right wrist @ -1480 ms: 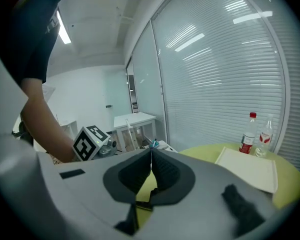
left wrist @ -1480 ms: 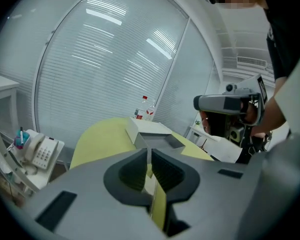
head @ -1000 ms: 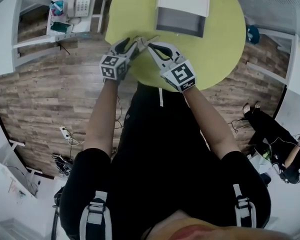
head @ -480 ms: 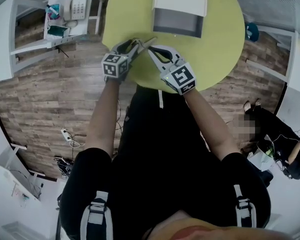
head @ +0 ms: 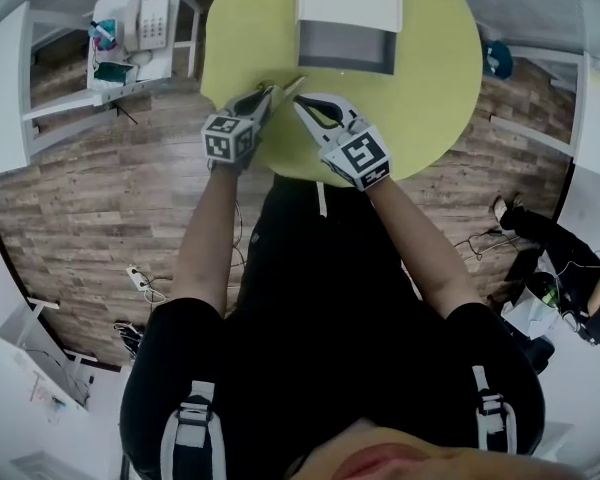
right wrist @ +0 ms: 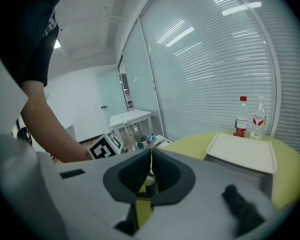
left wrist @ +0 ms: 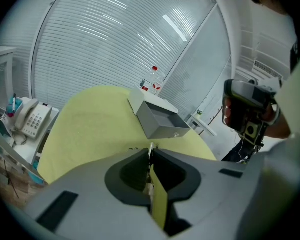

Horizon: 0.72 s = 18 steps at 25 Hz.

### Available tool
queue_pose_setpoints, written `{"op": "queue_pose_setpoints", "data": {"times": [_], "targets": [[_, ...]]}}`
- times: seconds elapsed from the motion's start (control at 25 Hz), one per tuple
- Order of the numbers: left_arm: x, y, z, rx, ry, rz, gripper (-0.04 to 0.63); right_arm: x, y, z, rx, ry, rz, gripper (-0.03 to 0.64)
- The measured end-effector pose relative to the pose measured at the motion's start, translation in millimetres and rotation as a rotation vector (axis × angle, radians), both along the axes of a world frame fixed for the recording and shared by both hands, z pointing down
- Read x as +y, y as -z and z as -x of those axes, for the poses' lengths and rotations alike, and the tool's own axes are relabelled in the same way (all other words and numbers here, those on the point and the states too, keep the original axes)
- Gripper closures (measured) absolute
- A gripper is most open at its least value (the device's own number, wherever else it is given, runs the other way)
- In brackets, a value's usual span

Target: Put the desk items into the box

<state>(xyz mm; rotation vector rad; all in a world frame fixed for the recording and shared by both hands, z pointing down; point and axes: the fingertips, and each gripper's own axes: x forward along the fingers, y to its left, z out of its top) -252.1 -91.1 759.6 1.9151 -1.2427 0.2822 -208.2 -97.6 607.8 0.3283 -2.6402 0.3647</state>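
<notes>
Left gripper (head: 271,94) closing on thin pale strip (head: 292,84), right gripper (head: 303,103) pinching it, near side of grey box (head: 346,46). Likely light, flexy; grip flat faces.

Overall level: all three views are brightly and evenly lit, with pale, cool indoor light.
Source: long overhead lights are mirrored as white streaks (left wrist: 175,26) across the blinds (left wrist: 100,49) in both gripper views.
Glare: the streaks are blown out to plain white, while the yellow table (head: 435,78) is lit flat.
Shadows: soft grey shade is held inside the box (head: 345,46).
Distortion: strong fisheye bending is seen; the floor planks (head: 100,188) are curved, and the corners of the gripper views are cut off in black.
Focus: the nearest grey surfaces in the gripper views are rendered soft, as is the bottom edge of the head view.
</notes>
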Motion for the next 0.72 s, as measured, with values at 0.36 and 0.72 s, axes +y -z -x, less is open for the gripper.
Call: {"op": "queue_pose_setpoints", "data": {"times": [0.36,0.72], "targets": [[1,24,-23,-0.025,-0.066,-0.057,0.578,-1,14,-10,-0.008,-0.021,-0.018,0.598],[5,70,-23,-0.076,-0.125,-0.121,0.578,1,33,-18,-0.032,-0.038,-0.034,0.598]]}}
